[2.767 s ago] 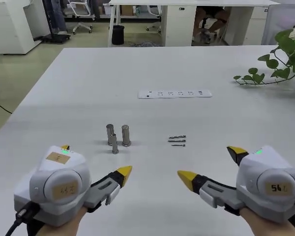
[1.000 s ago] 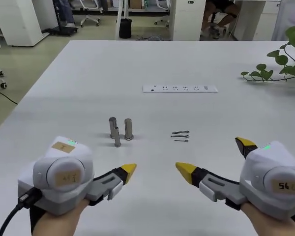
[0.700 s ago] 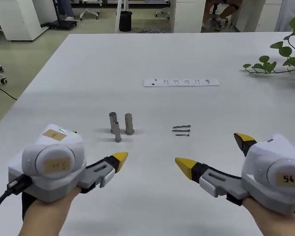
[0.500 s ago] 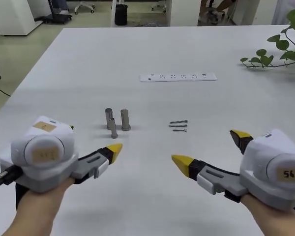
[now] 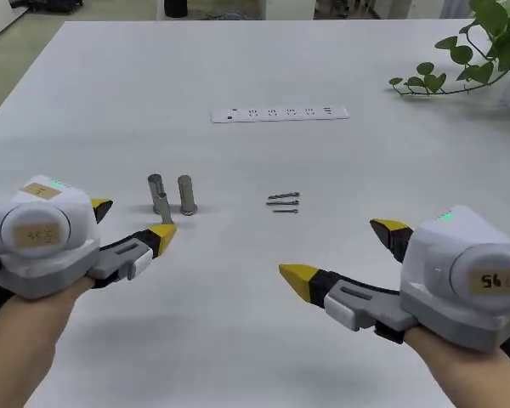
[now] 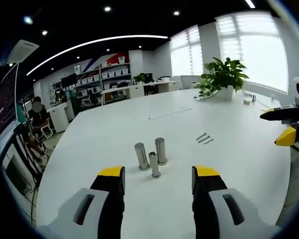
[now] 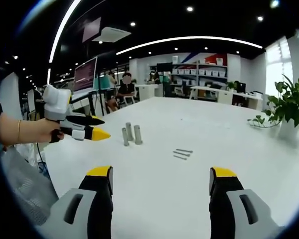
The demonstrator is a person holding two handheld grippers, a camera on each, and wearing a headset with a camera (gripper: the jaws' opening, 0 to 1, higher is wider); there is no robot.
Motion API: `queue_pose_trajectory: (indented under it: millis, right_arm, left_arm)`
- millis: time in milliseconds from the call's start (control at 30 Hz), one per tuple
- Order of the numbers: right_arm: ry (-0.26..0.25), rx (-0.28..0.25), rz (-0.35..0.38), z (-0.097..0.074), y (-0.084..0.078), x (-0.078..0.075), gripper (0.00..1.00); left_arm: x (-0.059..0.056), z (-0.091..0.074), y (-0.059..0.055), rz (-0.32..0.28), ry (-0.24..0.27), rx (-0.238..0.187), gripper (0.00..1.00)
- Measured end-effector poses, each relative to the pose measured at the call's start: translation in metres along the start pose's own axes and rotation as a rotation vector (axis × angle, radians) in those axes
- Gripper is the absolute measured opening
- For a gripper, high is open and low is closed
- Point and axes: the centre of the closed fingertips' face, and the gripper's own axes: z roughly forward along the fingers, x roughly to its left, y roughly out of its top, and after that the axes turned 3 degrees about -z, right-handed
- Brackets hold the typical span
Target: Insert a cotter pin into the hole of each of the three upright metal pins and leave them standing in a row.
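Both claws are agape and carry nothing: the left gripper (image 5: 132, 221) hangs just short of the pins (image 5: 172, 197), its nearer yellow tip close beside the front one, and the right gripper (image 5: 344, 252) is lower and well to the right of the pins. A tag on the right gripper's round housing reads about "56", with a last mark that cannot be read; the tag on the left one is too blurred to read. The three pins stand upright on the white table (image 5: 238, 340) in a tight cluster, two side by side and a shorter one in front of them. The three cotter pins (image 5: 282, 202) lie flat and loose to the right of the pins, apart from them. Beyond the pins lies a white power strip (image 5: 280, 113). Far right of the pins, the left gripper view shows a plant (image 6: 220, 74) in a white pot (image 6: 224, 93), and wall shelves (image 6: 112, 74) holding bins whose contents cannot be told. The right gripper view shows a lit screen (image 7: 84, 74) past the pins, its text unreadable.
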Motion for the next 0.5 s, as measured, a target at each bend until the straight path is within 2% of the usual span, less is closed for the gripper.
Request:
queue_pose_trajectory:
  millis: [167,500]
  right_arm:
    - [-0.001,0.01,0.009,0.002,-0.003,0.001,0.77]
    - [0.03,0.024,0.021,0.009,-0.004,0.007,0.74]
  left_arm:
    - [0.001,0.016,-0.006,0.036,-0.028,0.019,0.44]
    - [0.007,0.041,-0.012,0.026,-0.057,0.033,0.35]
